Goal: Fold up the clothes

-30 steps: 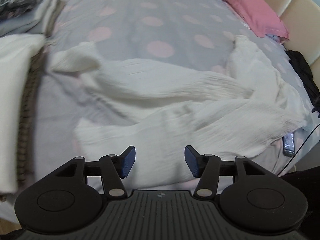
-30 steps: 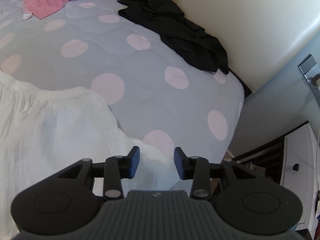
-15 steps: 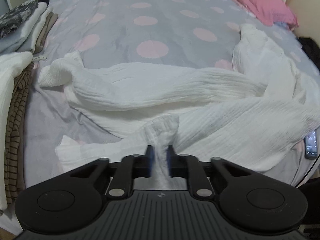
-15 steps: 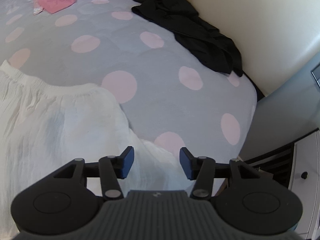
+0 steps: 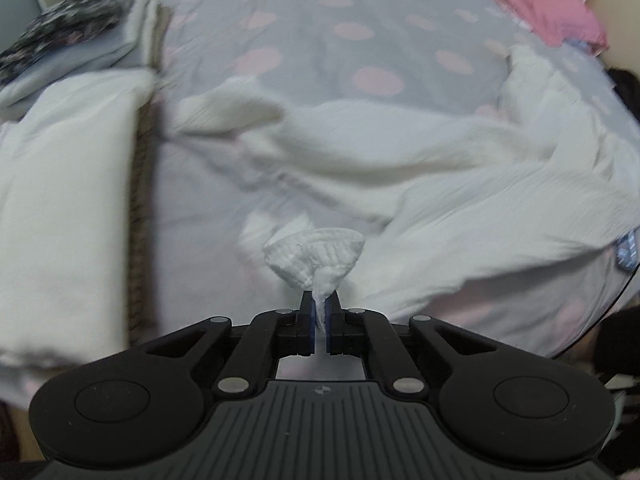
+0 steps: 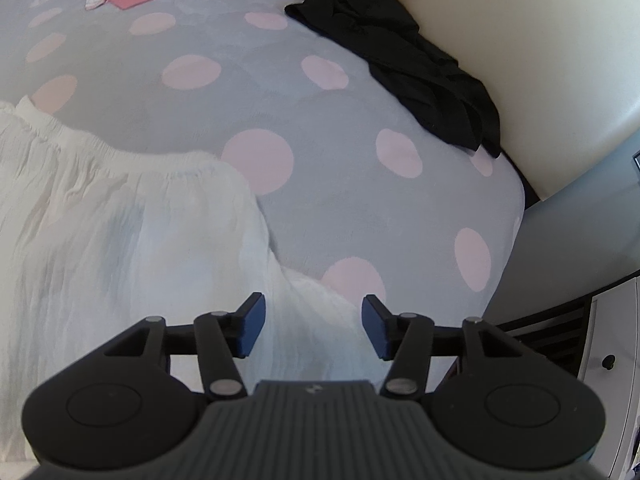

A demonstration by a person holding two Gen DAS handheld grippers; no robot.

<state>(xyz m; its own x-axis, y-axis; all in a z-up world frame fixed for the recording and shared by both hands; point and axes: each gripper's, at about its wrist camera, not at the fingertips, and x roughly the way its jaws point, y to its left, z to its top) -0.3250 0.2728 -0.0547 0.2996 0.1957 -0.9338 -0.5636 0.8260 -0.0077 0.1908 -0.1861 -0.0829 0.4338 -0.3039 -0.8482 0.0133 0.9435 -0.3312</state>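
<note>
So the left claw [image 5: 319,312] is pinched tight on a bunched-up bit of the white garment [image 5: 420,184], a little crinkly tuft of it poking up right above the blue pads. The rest of that garment sprawls across the bed [image 5: 304,36] (grey cover with pink dots), one sleeve reaching off to the left, the body running out to the right edge. That view is pretty blurry, fwiw.

Left of it sits a stack of folded clothes [image 5: 68,184], cream on top with something brown striped under it, and another folded pile [image 5: 76,44] behind with a dark patterned piece on top. Pink pillow [image 5: 548,8] in the far right corner.

The right claw [image 6: 313,324] has its jaws apart and still widening, hovering over the garment's edge near the bed's corner; fabric is below it, nothing pinched. Further back, a black garment [image 6: 404,64] is crumpled against the cream headboard [image 6: 528,60].
</note>
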